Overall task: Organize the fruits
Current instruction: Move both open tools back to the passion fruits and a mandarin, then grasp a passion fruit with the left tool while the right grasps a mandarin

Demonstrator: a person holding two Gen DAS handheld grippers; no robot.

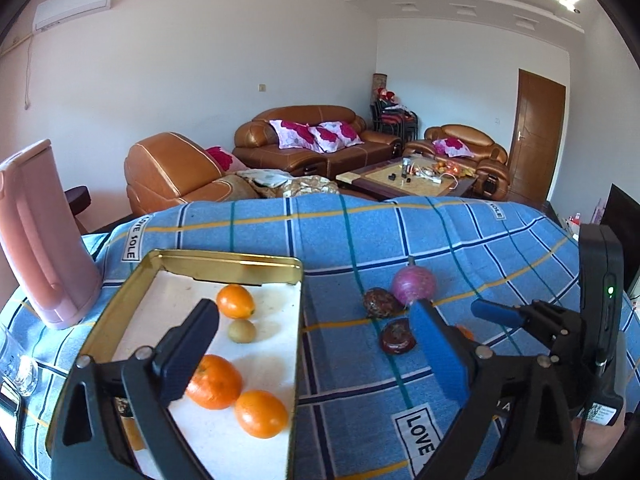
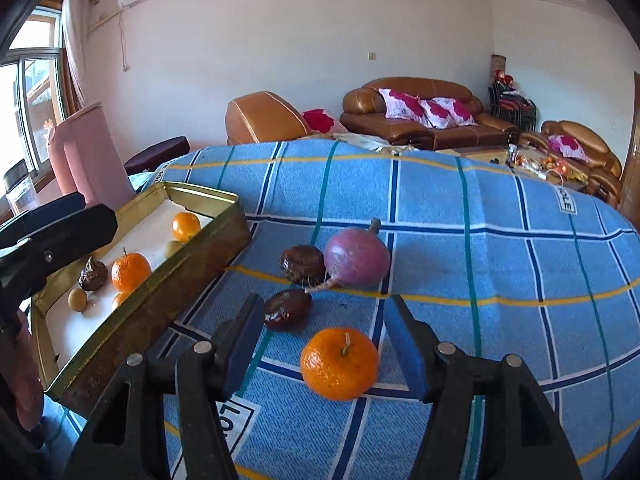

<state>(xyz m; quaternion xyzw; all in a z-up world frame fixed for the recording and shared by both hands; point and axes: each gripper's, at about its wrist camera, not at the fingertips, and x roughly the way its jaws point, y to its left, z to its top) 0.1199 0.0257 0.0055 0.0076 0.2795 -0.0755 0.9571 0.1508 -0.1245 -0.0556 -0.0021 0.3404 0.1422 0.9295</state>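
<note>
Several oranges lie in the tray (image 2: 168, 280); one orange (image 2: 339, 364) and three other items (dark, purplish) remain on the surface (image 2: 500, 272). Both jaws stand open, nothing held.

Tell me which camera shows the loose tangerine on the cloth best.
The right wrist view: the tangerine lies whole, stem up, just ahead of the open right gripper. The left wrist view shows only an orange sliver behind that gripper's blue pad.

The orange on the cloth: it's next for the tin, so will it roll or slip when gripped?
The orange looks round, so a nudge would probably roll it. Its skin seems glossy and may slip. The right hand-held gripper stands open around it, not touching.
</note>
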